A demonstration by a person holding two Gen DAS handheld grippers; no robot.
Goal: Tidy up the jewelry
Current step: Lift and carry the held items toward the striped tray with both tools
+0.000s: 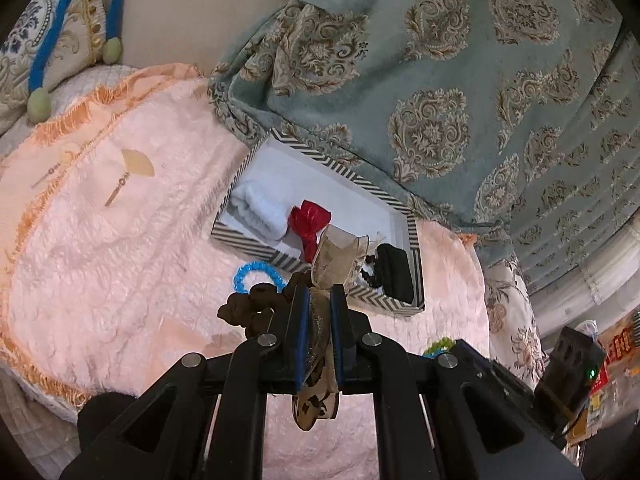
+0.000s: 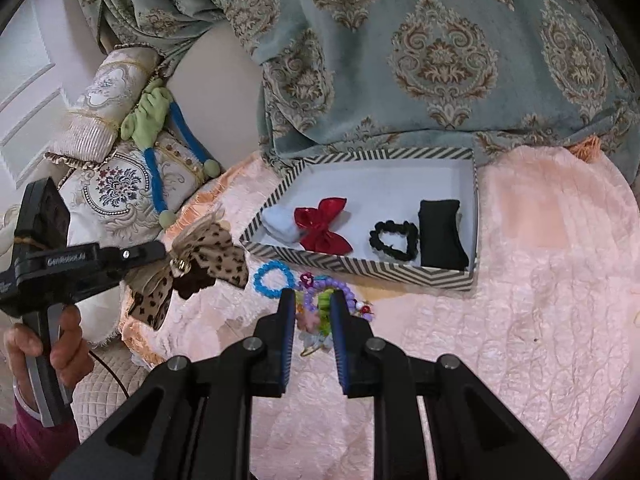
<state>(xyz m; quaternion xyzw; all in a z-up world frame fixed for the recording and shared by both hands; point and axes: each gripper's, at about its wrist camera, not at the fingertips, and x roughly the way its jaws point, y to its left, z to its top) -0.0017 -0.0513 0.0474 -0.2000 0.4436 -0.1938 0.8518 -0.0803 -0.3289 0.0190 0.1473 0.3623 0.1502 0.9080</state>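
My left gripper (image 1: 319, 294) is shut on a leopard-print bow clip (image 1: 324, 316), held above the pink mat in front of the striped box (image 1: 256, 246); the bow also shows in the right wrist view (image 2: 200, 260). The box (image 2: 360, 266) holds a red bow (image 2: 322, 226), a black scrunchie (image 2: 394, 240), a black pad (image 2: 440, 234) and a white fluffy item (image 2: 280, 222). My right gripper (image 2: 313, 300) is open around a pile of purple beads and colourful trinkets (image 2: 326, 300). A blue bead bracelet (image 2: 272, 274) lies just left of it.
A pink fringed mat (image 2: 540, 300) covers the surface. A teal patterned curtain (image 2: 400, 60) hangs behind the box. Embroidered cushions (image 2: 116, 184) and a green-and-blue plush (image 2: 154, 120) lie at the left.
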